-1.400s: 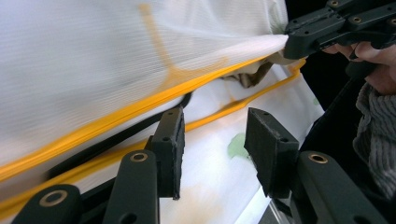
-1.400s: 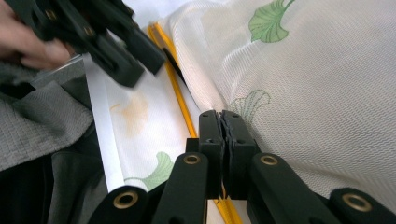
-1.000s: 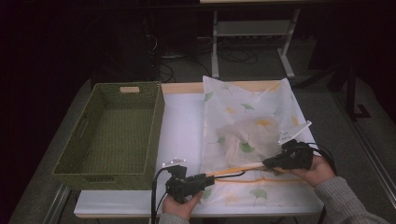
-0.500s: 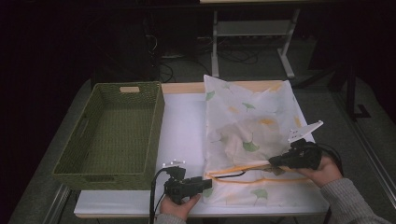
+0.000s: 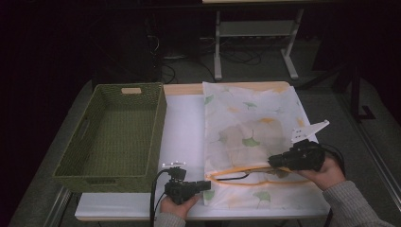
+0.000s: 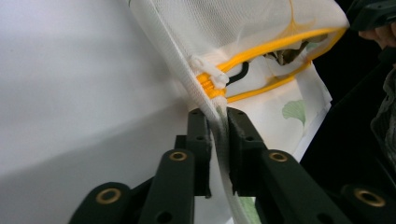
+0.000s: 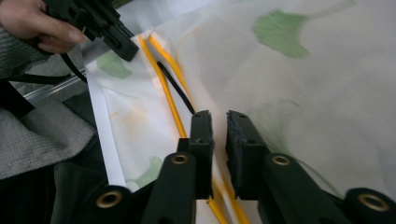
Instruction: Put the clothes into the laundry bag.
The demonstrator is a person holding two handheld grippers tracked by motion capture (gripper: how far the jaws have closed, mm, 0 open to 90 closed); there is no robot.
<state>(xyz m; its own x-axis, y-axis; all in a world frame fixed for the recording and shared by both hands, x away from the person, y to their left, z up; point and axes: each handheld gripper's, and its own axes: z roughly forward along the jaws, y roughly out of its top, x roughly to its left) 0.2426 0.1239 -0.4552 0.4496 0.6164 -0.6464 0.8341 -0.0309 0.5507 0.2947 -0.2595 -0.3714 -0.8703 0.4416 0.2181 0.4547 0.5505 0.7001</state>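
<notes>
A white mesh bag (image 5: 255, 127) printed with green and yellow leaves lies flat on the table, its yellow zipper (image 5: 246, 169) gaping near the front edge. My left gripper (image 5: 208, 184) (image 6: 217, 112) has just been closing and is shut on the bag's left hem, just below the white zipper pull (image 6: 208, 70). My right gripper (image 5: 272, 162) (image 7: 218, 114) rests over the zipper's right part. Its jaws have just been opening and stand a narrow gap apart, with cloth behind them and nothing clearly pinched. A black cord (image 7: 175, 86) lies in the bag's mouth.
A green woven basket (image 5: 161, 123) with nothing in it stands to the left of the bag. A white sheet (image 5: 182, 127) covers the table between them. The table's front edge runs close under both hands. Dark floor, cables and a metal stand lie beyond the far edge.
The zipper line, nearly straight a second ago, now bows into an open loop. The left gripper's jaws have closed on the bag's hem. Both hands stayed about where they were.
</notes>
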